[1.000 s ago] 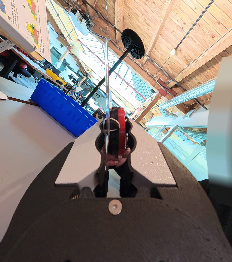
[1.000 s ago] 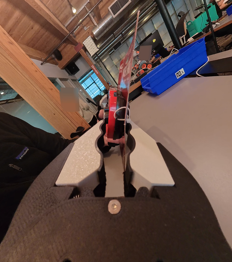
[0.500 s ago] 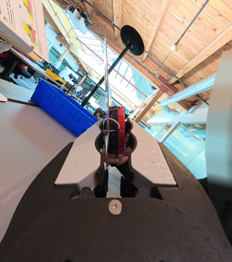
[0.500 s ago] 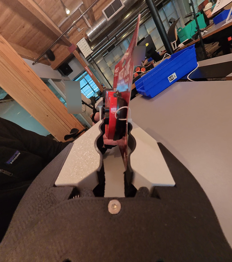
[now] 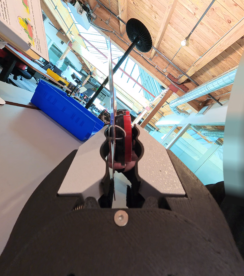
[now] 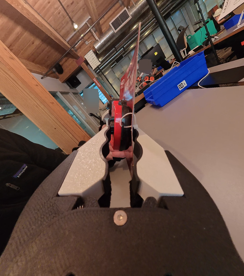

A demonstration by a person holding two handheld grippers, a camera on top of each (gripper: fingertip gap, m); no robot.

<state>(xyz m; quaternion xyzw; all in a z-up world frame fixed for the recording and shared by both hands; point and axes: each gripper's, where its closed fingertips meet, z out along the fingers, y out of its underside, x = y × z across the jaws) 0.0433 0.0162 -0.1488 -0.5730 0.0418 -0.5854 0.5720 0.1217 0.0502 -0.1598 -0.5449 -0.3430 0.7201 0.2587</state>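
A red and black round toy (image 5: 126, 134) is zip-tied to a thin backing card (image 5: 111, 89), which I see edge-on and upright. My left gripper (image 5: 120, 135) is shut on the toy and card and holds them above the grey table (image 5: 21, 149). In the right wrist view the same toy (image 6: 117, 131) sits against its red card (image 6: 131, 83). My right gripper (image 6: 120, 134) is shut on it from the opposite side. Behind the toy, a hand (image 6: 115, 155) shows between the fingers.
A blue bin (image 5: 67, 110) stands on the table past the toy; it also shows in the right wrist view (image 6: 176, 85), with a white cable (image 6: 203, 80) beside it. A person in a black jacket (image 6: 14, 171) is close on the left. A white printed board (image 5: 14, 22) hangs at upper left.
Both grippers stay shut on the toy. The pair has turned slightly: in the right wrist view the blue bin has slid lower and the card leans a little more to the right.
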